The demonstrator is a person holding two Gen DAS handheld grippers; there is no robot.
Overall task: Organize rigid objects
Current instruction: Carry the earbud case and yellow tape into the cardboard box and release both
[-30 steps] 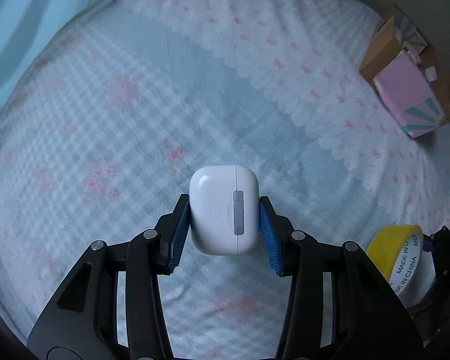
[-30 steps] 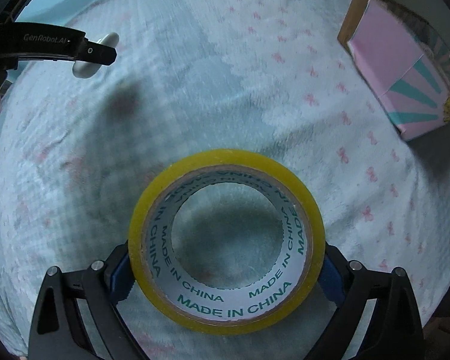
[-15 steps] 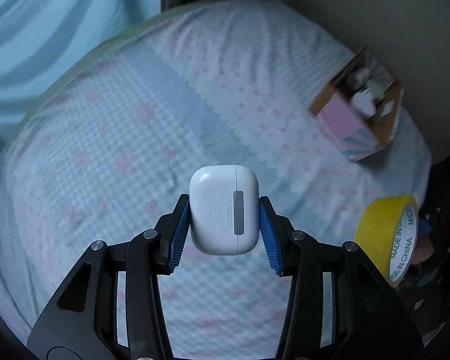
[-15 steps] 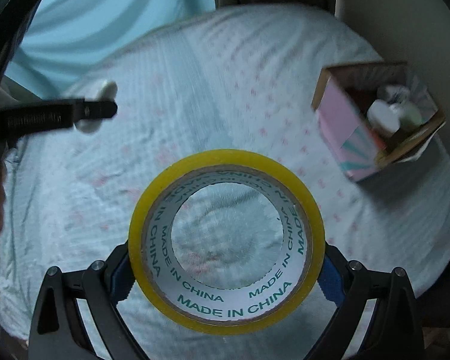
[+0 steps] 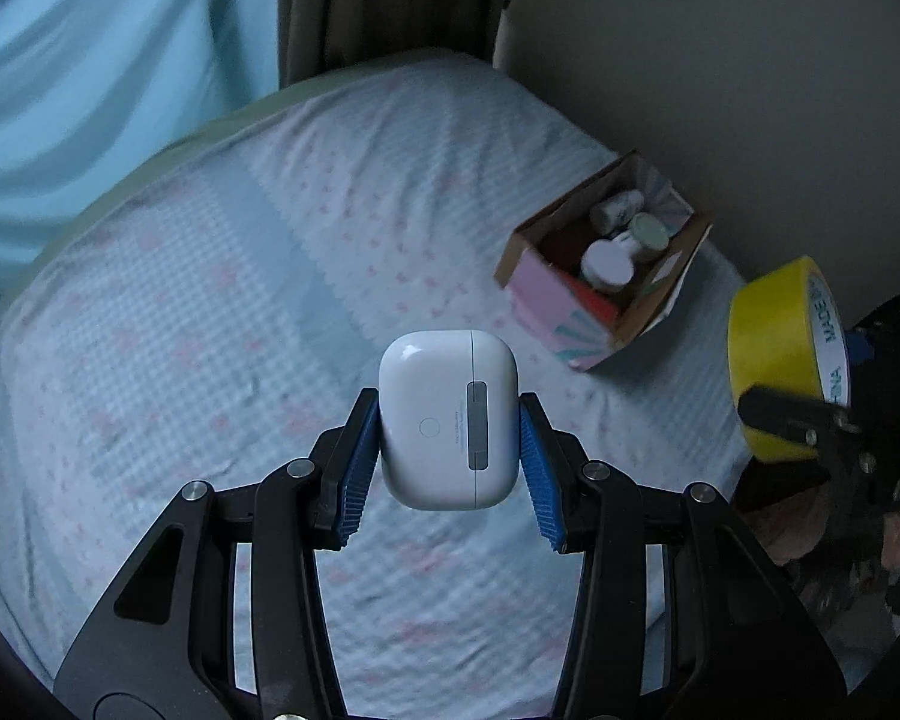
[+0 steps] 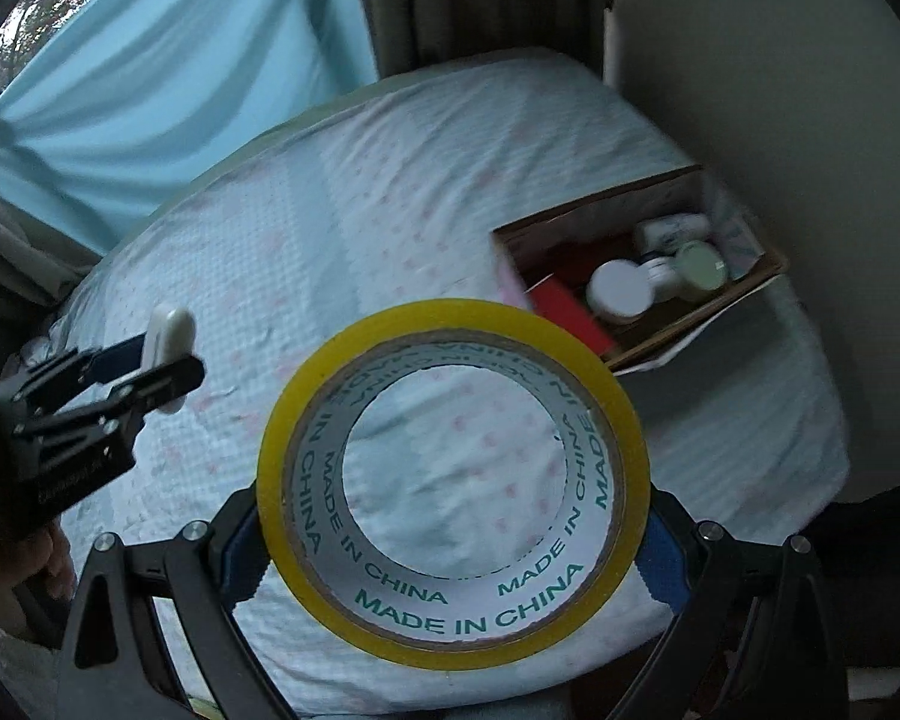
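Below you lies a bed in pale blue checked cloth, a cardboard box of jars near its far corner. Your left gripper clamps a white earbud case above it; your right gripper pinches a yellow tape roll upright.

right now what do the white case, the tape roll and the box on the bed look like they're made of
White case: likely hard plastic, glossy, with a soft highlight on its rounded corner and a grey strip, maybe a metal hinge.
Tape roll: shiny yellow film wound on a core that looks like cardboard, brown at its edge, printed white inside.
Box: cardboard, with matte brown edges and inner walls and a pink printed outside.
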